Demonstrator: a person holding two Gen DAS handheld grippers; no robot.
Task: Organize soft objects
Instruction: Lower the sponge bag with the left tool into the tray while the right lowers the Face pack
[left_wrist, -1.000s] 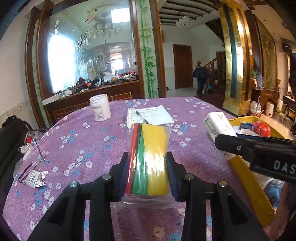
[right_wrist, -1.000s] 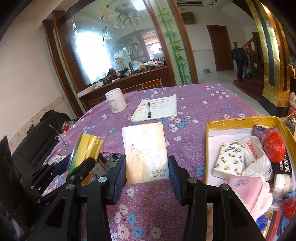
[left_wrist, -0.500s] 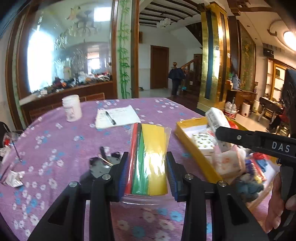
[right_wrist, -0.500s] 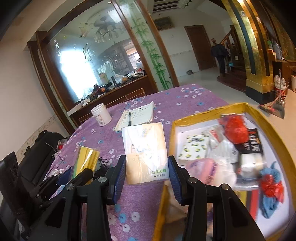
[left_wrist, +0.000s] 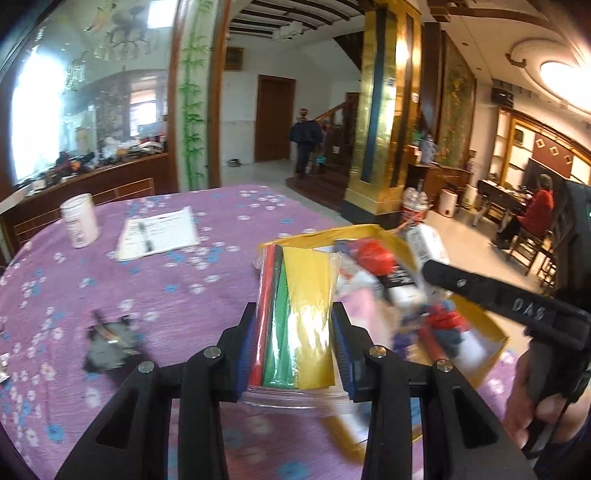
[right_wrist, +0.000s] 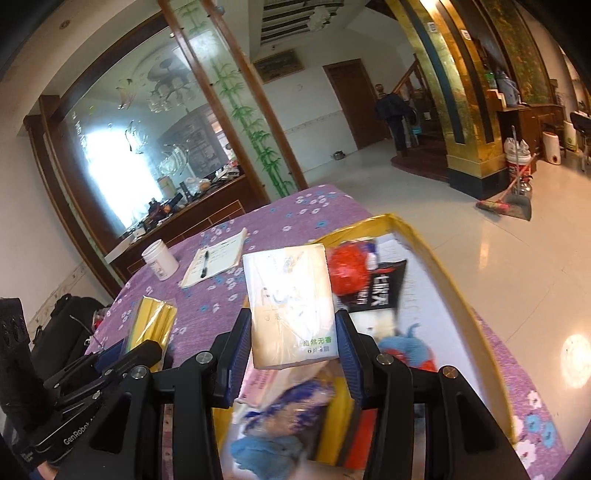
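The left gripper (left_wrist: 294, 347) has its fingers (left_wrist: 246, 350) closed on a clear plastic bag of folded colored sheets (left_wrist: 295, 321), red, green and yellow, held by its long sides and lifted off the purple flowered worktop (left_wrist: 110, 288). The bag's far end reaches over the near left edge of the yellow box (left_wrist: 495, 332), which sits at the right side of the worktop.

The right gripper (right_wrist: 293, 350) has its fingers (right_wrist: 349, 354) closed on a cream tissue pack (right_wrist: 291, 306) with green print at its lower corner. The pack is held in the air above the yellow box (right_wrist: 439, 266). Under and beyond it, inside the box, lie a red mesh ball (right_wrist: 347, 269), a black packet with white lettering (right_wrist: 380, 291), a blue knitted item (right_wrist: 406, 347) and a pink pack (right_wrist: 258, 384); the things nearest the camera are blurred and hard to name.

In the right wrist view the left gripper (right_wrist: 147, 350) shows at the lower left with the yellow edge of its bag (right_wrist: 151, 325) between its fingers, beside the box's left side. In the left wrist view the right gripper's black body (left_wrist: 517, 306) crosses the right of the frame over the box, with the person's right hand (left_wrist: 532, 398) around its handle.

Farther back on the worktop stand a white jar (left_wrist: 79, 221) and a notebook (left_wrist: 159, 232) with a pen (left_wrist: 146, 240) lying on it. A small dark metal clip (left_wrist: 110, 343) lies on the cloth left of the left gripper.
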